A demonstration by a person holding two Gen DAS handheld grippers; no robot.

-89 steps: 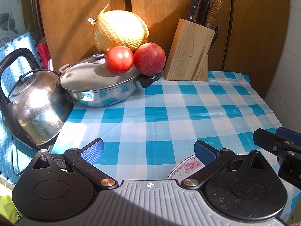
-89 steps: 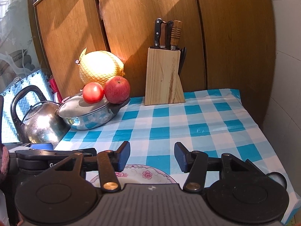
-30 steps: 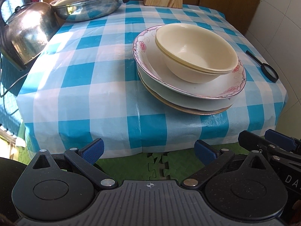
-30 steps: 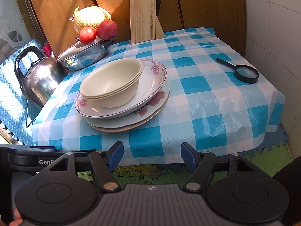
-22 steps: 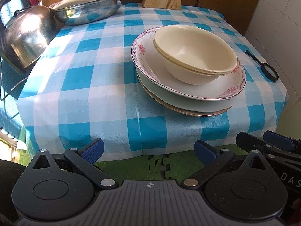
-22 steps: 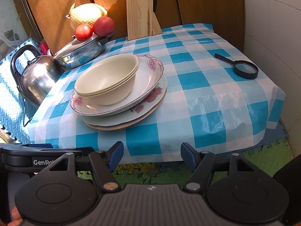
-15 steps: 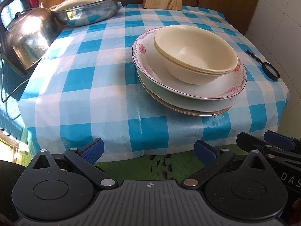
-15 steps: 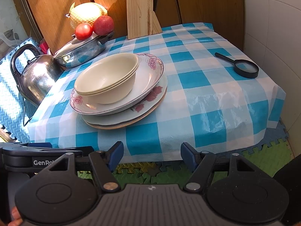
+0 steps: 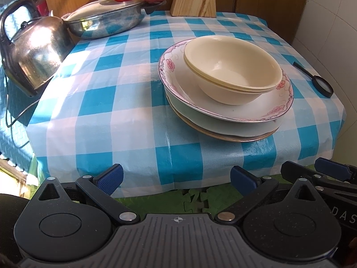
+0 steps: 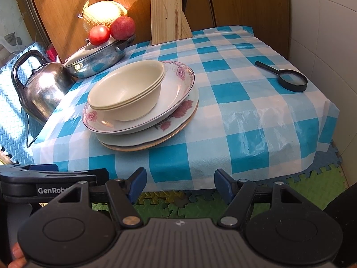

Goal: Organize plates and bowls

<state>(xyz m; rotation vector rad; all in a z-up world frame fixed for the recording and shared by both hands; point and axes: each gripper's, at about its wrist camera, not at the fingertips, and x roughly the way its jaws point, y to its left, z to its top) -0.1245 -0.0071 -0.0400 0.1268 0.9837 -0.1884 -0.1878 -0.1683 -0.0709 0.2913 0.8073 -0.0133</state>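
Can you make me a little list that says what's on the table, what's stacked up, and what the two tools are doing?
stack: cream bowls nested, on a flowered plate, on more plates
table cover: blue checked cloth
beside the stack: kettle, lidded pan, magnifying glass
on the pan lid: tomato, apple
at the back: knife block
left tool: open, empty, short of the table
right tool: open, empty, short of the table

Left black two-finger gripper with blue pads [image 9: 176, 177] held open and empty, short of the table's near edge, right black blue-padded gripper [image 10: 180, 184] likewise open, empty, angled downward
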